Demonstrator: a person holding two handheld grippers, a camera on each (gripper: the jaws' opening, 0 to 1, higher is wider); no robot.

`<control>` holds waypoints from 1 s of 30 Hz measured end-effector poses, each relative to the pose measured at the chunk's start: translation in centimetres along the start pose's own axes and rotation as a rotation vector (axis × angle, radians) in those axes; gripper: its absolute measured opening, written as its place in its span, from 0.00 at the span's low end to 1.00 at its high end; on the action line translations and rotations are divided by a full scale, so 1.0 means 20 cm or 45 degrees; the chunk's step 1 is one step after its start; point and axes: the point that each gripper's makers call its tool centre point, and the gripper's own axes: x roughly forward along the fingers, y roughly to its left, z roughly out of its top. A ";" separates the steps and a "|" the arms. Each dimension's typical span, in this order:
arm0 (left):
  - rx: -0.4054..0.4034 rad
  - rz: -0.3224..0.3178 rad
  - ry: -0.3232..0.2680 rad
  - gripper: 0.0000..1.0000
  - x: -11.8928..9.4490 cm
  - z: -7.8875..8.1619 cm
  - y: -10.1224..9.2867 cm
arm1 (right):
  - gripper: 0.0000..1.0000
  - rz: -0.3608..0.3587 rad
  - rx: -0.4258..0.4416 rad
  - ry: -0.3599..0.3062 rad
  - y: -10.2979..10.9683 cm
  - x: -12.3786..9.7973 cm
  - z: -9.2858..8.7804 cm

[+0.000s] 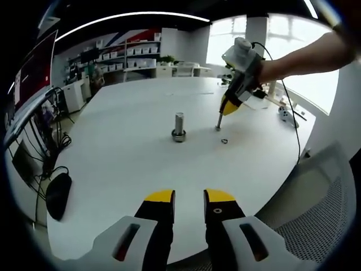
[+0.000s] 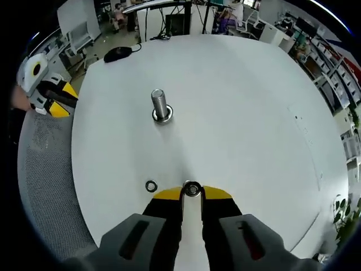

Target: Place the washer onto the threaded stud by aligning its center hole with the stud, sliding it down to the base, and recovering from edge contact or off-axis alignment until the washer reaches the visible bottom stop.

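In the left gripper view, the left gripper [image 1: 189, 197] rises from the bottom centre with its yellow-tipped jaws released, a plain gap between them and nothing held. They hang over the near edge of a round white table [image 1: 130, 164]. A grey mesh chair [image 1: 316, 209] sits at the lower right, and a black mouse [image 1: 58, 193] lies on the table edge at the lower left. At the frame's centre the threaded stud [image 1: 179, 126] stands upright on the table with a ring around its base. Just right of it the right gripper [image 1: 219, 127], held by a person's hand, points down with its tip at the table, and a spare washer [image 1: 224, 140] lies flat just beside that tip. Behind are shelves [image 1: 132, 56] and bright windows [image 1: 293, 51].

In the right gripper view, the right gripper's jaws are nearly clenched at the bottom centre, grasping a washer [image 2: 192, 189] between their tips, low over the table. The spare washer lies just to its left. The stud stands above centre, well apart from the held washer. At the left edge the left gripper appears, over the mesh chair.
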 end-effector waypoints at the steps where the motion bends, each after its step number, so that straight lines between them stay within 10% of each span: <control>1: 0.001 0.000 0.000 0.18 0.00 0.00 0.00 | 0.13 0.004 -0.005 0.006 0.00 0.01 0.00; 30: -0.004 -0.001 -0.001 0.16 0.00 0.00 0.00 | 0.15 0.034 0.052 0.074 -0.02 0.18 -0.08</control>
